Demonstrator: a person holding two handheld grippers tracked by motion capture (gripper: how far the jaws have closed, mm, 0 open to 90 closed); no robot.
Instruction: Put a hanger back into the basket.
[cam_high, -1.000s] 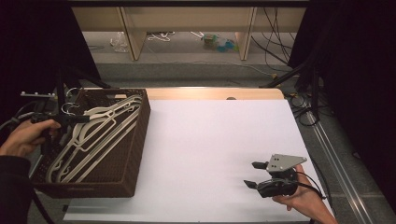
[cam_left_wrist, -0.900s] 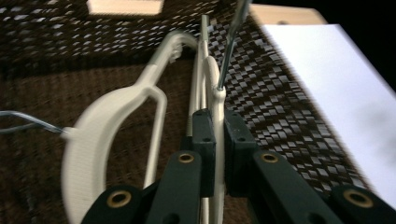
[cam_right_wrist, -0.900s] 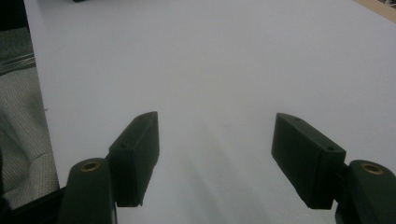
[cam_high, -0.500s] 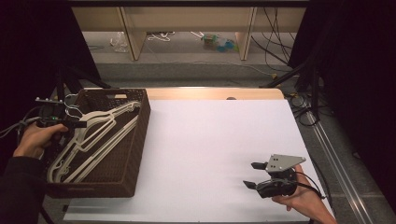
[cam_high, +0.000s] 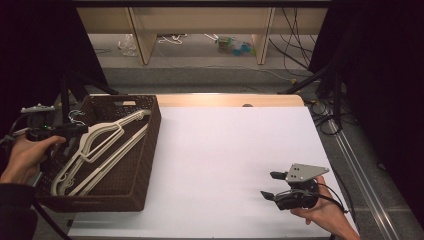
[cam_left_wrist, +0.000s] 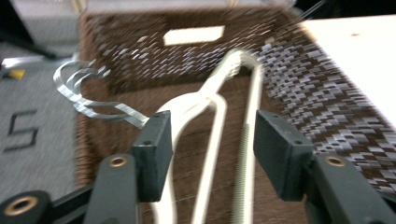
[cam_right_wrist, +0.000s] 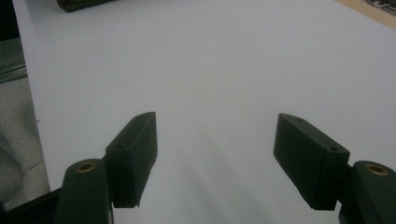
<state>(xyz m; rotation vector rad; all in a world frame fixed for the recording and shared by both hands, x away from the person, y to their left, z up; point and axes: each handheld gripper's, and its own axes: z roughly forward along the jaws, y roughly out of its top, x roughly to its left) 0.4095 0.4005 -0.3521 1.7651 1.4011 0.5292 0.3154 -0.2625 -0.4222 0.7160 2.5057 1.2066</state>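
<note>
Several cream hangers (cam_high: 100, 145) lie in a brown woven basket (cam_high: 147, 150) at the table's left, their metal hooks (cam_high: 75, 117) toward its left wall. My left gripper (cam_high: 80, 131) sits at that wall, by the hooks. In the left gripper view my left gripper (cam_left_wrist: 212, 119) has just been opening its jaws. The hangers (cam_left_wrist: 210, 100) run between and beyond the pads without being pressed, and the hooks (cam_left_wrist: 88, 98) curl off to the left. My right gripper (cam_high: 267, 185) rests low over the white table near the front right. Nothing is between the open jaws of the right gripper (cam_right_wrist: 215, 126).
The white table top (cam_high: 225, 150) stretches from the basket to the right gripper. A wooden strip (cam_high: 225, 100) runs along the table's far edge. Beyond it are shelf legs, cables and small items on the floor. A dark stand stands at the right.
The left gripper's jaws have opened and the hand has shifted a little by the basket's left wall. The hangers now lie loose in the basket. The right gripper has stayed put.
</note>
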